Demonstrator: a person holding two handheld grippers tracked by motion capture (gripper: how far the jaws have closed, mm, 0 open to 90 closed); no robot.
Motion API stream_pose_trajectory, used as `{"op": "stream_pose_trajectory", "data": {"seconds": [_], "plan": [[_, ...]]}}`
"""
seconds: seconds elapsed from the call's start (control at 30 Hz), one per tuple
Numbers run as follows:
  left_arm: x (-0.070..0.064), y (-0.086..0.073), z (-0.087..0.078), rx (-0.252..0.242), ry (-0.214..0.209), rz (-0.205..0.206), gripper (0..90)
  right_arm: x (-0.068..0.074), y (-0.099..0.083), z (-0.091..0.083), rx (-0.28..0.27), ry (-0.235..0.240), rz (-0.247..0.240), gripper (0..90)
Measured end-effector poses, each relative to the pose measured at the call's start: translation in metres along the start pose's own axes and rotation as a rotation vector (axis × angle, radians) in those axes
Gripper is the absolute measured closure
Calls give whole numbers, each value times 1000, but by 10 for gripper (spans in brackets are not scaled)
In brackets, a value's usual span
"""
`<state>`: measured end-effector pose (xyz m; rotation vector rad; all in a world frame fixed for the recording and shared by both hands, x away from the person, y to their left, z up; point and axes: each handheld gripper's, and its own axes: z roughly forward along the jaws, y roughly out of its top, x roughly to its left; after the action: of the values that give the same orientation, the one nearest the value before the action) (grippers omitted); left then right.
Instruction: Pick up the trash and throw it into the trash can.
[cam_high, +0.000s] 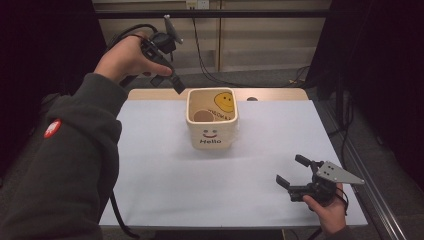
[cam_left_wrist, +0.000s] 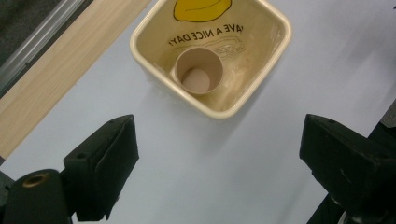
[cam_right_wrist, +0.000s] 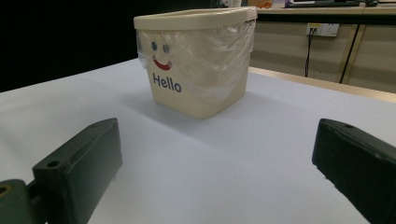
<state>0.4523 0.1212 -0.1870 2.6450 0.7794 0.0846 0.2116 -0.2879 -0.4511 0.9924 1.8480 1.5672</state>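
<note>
A cream square bin (cam_high: 212, 137) with a red smile and "Hello" on its front stands at the middle back of the white table (cam_high: 200, 190). A clear plastic liner folds over its rim (cam_right_wrist: 205, 56). Inside, a brown paper cup (cam_high: 202, 116) stands upright against one wall, its mouth up and nothing in it (cam_left_wrist: 198, 71). My left gripper (cam_high: 167, 82) is held high above the bin's back left corner, looking down into the bin (cam_left_wrist: 140, 58), jaws open and empty (cam_left_wrist: 219, 154). My right gripper (cam_high: 291, 170) rests low at the table's front right, open and empty (cam_right_wrist: 219, 163), facing the bin (cam_right_wrist: 201, 88).
A wooden strip (cam_high: 150, 94) runs along the table's far edge, with a small dark hole (cam_high: 252, 98) in it. Black cables (cam_high: 205, 65) trail on the floor behind. Bare white surface lies in front of the bin and to both its sides.
</note>
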Motion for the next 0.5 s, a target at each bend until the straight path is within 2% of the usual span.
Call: {"op": "stream_pose_trajectory", "data": {"seconds": [0.2,0.27,0.37,0.5], "plan": [[0,-25,5,-35,-22,-1,106,0,0,0,0,-1,-4,10],[0,-34,8,-29,-26,3,105,1,0,0,4,-1,-4,10],[-1,-49,17,-47,-39,1,102,1,0,0,5,-1,-3,10],[-2,-67,30,-45,-56,4,101,1,0,0,9,-5,-7,10]]}}
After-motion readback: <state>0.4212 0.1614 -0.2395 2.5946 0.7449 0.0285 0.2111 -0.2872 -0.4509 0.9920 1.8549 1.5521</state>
